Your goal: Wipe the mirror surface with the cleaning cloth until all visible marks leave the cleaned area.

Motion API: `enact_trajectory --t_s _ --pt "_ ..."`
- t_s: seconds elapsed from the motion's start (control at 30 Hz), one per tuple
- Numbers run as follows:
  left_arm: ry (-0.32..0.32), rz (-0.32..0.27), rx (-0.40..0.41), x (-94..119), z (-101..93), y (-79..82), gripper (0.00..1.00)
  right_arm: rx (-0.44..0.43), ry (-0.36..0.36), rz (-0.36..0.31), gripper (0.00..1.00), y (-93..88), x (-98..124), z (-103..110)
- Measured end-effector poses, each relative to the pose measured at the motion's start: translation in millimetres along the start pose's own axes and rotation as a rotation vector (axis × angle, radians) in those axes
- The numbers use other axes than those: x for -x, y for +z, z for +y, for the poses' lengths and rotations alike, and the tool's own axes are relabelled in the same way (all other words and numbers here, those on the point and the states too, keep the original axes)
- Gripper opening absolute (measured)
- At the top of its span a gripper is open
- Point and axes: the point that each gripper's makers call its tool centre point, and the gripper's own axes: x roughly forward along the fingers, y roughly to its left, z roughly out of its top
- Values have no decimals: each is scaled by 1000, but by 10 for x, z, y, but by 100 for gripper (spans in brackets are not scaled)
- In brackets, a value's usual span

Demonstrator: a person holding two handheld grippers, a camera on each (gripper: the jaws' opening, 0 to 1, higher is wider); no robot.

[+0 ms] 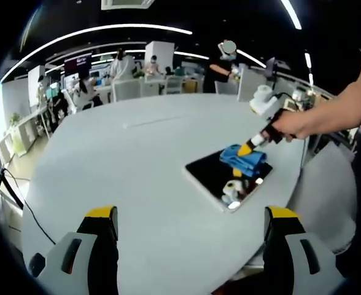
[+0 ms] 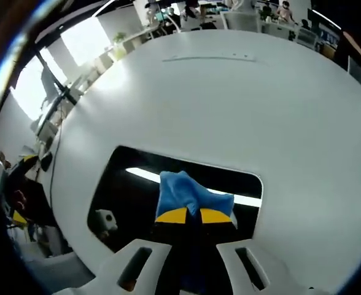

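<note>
A dark rectangular mirror point(image 1: 220, 175) point(image 2: 125, 184) lies flat on the white table point(image 1: 137, 160) point(image 2: 229, 98). A blue cleaning cloth point(image 1: 242, 157) point(image 2: 183, 193) rests bunched on the mirror. My right gripper point(image 2: 188, 215) is shut on the blue cloth, its yellow tips pressed together over the glass; in the left gripper view it point(image 1: 248, 147) comes in from the right, held by a person's hand point(image 1: 297, 123). My left gripper point(image 1: 190, 215) stands open above the table's near side, nothing between its jaws, well short of the mirror.
The table edge point(image 1: 303, 184) runs close behind the mirror on the right. Cables point(image 1: 15, 196) hang off the table's left side. Desks, chairs and several people point(image 1: 122, 64) fill the office beyond. The mirror reflects ceiling lights point(image 2: 143, 175).
</note>
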Motion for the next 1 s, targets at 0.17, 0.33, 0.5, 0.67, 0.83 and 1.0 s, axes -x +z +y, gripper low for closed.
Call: enact_trajectory --t_s 0.17,0.33,0.5,0.67,0.83,1.0 --pt "9 -6 -3 -6 -23 15 100 4 7 -2 0 -77 33 12" --pt "12 -13 -9 -10 -73 46 100 0 13 0 0 -176 79 44" --pt "-3 6 -3 -39 -114 15 100 -11 22 0 0 -261 123 74" --pt "5 26 -6 -41 -113 -17 100 -25 31 6 0 -326 144 104" --pt "18 17 -7 -12 -103 -16 100 -32 40 8 0 -383 180 132" --pt "29 6 0 4 -102 -16 100 -26 47 13 0 -445 199 155"
